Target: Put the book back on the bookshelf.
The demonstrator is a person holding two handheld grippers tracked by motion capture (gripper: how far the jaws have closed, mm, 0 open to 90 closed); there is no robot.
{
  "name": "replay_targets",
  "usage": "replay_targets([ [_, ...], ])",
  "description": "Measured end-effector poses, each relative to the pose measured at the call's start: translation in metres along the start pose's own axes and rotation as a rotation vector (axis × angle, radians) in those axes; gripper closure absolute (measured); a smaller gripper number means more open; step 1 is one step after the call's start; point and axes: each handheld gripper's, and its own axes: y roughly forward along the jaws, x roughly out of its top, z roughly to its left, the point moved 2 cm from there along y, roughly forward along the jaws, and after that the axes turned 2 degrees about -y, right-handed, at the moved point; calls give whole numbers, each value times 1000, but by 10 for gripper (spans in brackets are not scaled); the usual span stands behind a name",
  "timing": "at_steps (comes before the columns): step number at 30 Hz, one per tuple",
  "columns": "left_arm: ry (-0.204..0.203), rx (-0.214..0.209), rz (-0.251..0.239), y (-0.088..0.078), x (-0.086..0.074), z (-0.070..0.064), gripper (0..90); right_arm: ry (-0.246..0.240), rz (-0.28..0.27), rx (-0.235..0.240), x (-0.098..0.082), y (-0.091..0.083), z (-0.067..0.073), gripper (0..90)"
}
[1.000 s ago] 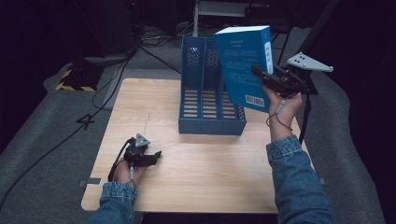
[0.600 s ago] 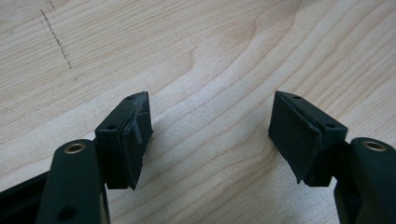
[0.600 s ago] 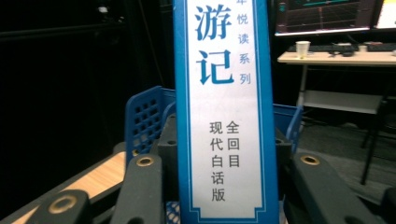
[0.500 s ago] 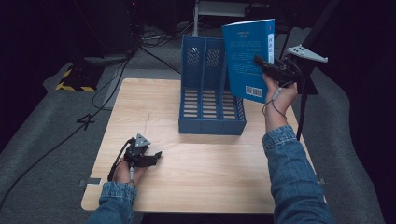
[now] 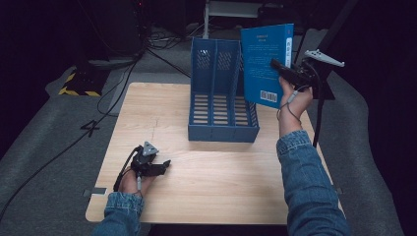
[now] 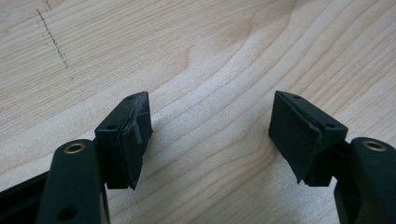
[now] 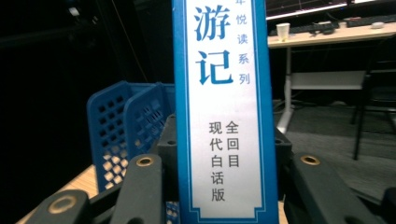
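Right gripper (image 5: pixel 281 67) clamps the blue book (image 5: pixel 265 64) upright in the air, above what looks like the right slot of the blue file rack (image 5: pixel 222 129); left gripper (image 5: pixel 160 166) rests on the table (image 5: pixel 226 182), jaws apart, empty.

Wooden table (image 5: pixel 221 187), floor cables (image 5: pixel 113 93)

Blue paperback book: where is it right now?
In the high view the blue paperback book is upright in the right gripper, held off the wooden table at the right side of the blue plastic file rack.
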Motion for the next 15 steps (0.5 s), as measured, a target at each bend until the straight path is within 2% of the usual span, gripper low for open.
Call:
replay_targets([
  [3, 3, 1, 1, 0, 0, 0, 303, -22, 33, -14, -2, 8, 5, 624],
  [10, 1, 0, 0, 0, 0, 0, 303, -9, 41, -23, -7, 22, 14, 623],
  [12, 1, -1, 0, 0, 0, 0, 304, -22, 57, -42, -9, 31, 17, 622],
  [15, 8, -2, -1, 0, 0, 0, 304, -36, 46, -41, -13, 36, 21, 622],
])
